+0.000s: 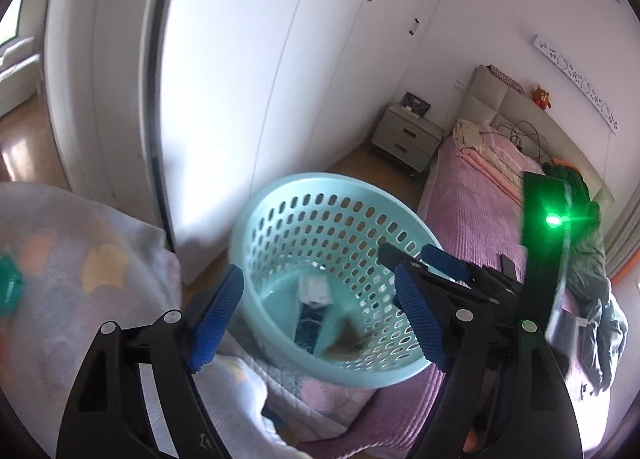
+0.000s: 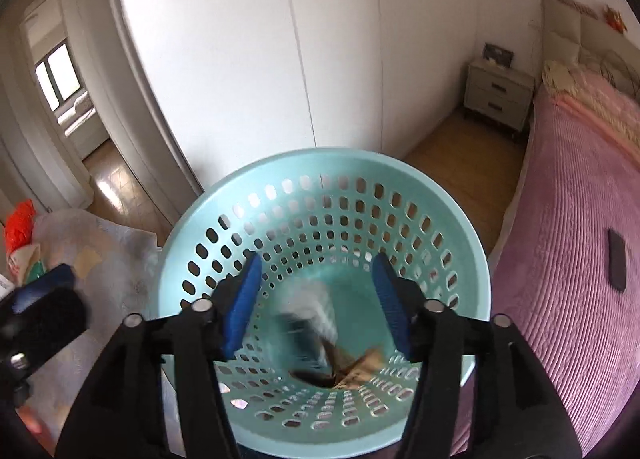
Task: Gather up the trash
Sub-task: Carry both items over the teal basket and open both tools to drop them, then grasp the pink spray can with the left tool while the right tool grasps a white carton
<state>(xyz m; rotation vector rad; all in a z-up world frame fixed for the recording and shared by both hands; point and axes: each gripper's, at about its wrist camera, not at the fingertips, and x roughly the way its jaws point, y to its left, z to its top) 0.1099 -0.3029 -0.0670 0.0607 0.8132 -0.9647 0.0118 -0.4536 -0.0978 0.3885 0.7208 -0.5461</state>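
Note:
A light blue perforated basket [image 1: 256, 219] [image 2: 192, 227] stands on the bed, tilted toward me. In its bottom lie a blurred dark-and-white wrapper [image 1: 314, 311] [image 2: 308, 315] and a crumpled brown paper [image 1: 348, 343] [image 2: 360, 369]. My left gripper [image 1: 320, 309] hangs over the basket's mouth, open, with nothing touching its blue pads. My right gripper [image 2: 318, 299] is also open above the basket, and the wrapper shows loose below the gap. In the left wrist view the right gripper [image 1: 408, 253] reaches in from the right with a green light on its body. The left gripper [image 2: 44, 291] shows at the right wrist view's left edge.
The basket rests between a pale patterned quilt [image 1: 80, 259] and a pink ribbed bedspread [image 2: 568, 259] that carries a flat black object [image 2: 616, 259]. Grey clothes [image 1: 592, 299] lie on the bed's right. White wardrobe doors [image 1: 240, 79], a nightstand [image 1: 404, 135] and wooden floor are behind.

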